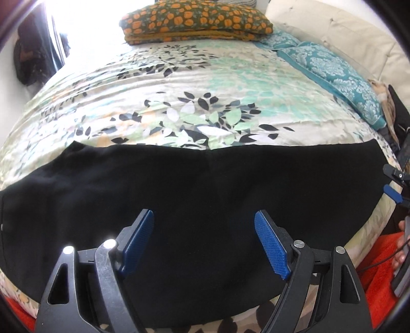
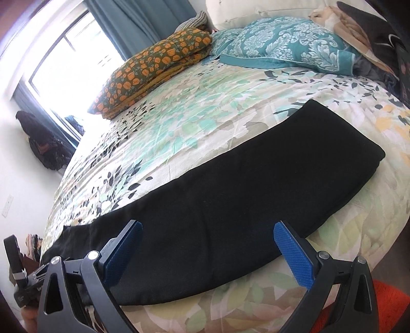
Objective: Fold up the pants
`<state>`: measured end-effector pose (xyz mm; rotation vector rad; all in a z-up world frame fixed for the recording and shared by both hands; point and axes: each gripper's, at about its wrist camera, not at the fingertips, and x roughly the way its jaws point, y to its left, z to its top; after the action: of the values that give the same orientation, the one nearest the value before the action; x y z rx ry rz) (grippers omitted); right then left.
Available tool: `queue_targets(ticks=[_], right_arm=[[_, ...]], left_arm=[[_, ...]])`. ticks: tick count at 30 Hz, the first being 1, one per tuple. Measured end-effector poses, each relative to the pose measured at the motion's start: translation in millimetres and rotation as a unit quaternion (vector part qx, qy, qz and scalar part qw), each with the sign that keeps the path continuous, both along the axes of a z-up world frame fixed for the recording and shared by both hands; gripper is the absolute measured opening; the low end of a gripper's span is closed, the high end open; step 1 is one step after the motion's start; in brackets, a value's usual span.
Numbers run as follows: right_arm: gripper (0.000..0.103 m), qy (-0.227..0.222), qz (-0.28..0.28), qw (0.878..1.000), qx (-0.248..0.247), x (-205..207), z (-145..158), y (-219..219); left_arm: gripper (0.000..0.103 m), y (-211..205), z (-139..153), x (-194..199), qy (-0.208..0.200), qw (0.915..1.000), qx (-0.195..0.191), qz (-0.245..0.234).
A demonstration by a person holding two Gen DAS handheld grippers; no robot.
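Black pants (image 1: 179,184) are laid out flat across the near side of the bed (image 1: 179,84), running roughly left to right as one long strip, looks like they're already folded lengthwise w/ one leg over the other. In the right wrist view the far end of the pants (image 2: 256,174) has a neat doubled edge near the right side of the bed, and the other end trails off toward the lower left corner where the fabric looks a bit rumpled. Left gripper (image 1: 205,225) hangs over the middle of the pants, fingers spread wide apart, nothing between the blue pads (image 1: 271,246), not touching the cloth afaict. Right gripper (image 2: 207,238) same deal, spread wide, pads clear of the fabric, hovering above the near edge of the pants w/ nothing clamped. You can also catch the right gripper's tips at the right edge of the left view, but too small there to say much. Bedspread is a leafy print, mint/black/cream. At the head end there's a folded orange-floral blanket (image 1: 197,20) and a teal damask pillow (image 2: 287,43), both well apart from the pants. Cream padded headboard (image 1: 333,28) behind those. Bright window (image 2: 64,51) w/ blue curtains (image 2: 143,23) on the left, and something orange-red (image 2: 389,302) down low beside the bed, can't tell what it is.
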<state>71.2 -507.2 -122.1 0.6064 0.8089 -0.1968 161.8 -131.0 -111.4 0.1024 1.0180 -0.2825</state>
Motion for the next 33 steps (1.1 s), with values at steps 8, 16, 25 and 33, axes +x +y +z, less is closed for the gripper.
queue_targets(ticks=[8, 16, 25, 33], right_arm=[[0.102, -0.021, -0.024, 0.998, 0.045, -11, 19, -33], [0.102, 0.005, -0.011, 0.998, 0.057, -2, 32, -112], [0.102, 0.013, -0.007, 0.994, 0.109, -3, 14, -198], [0.102, 0.044, 0.002, 0.990, 0.136, 2, -18, -206]], left_arm=[[0.083, -17, -38, -6, 0.033, 0.9987, 0.029, -0.026], [0.083, -3, -29, -4, 0.039, 0.9990, 0.011, -0.018], [0.083, -2, -24, -4, 0.034, 0.9992, 0.010, -0.018], [0.083, -11, -17, -8, 0.024, 0.9990, 0.011, -0.036]])
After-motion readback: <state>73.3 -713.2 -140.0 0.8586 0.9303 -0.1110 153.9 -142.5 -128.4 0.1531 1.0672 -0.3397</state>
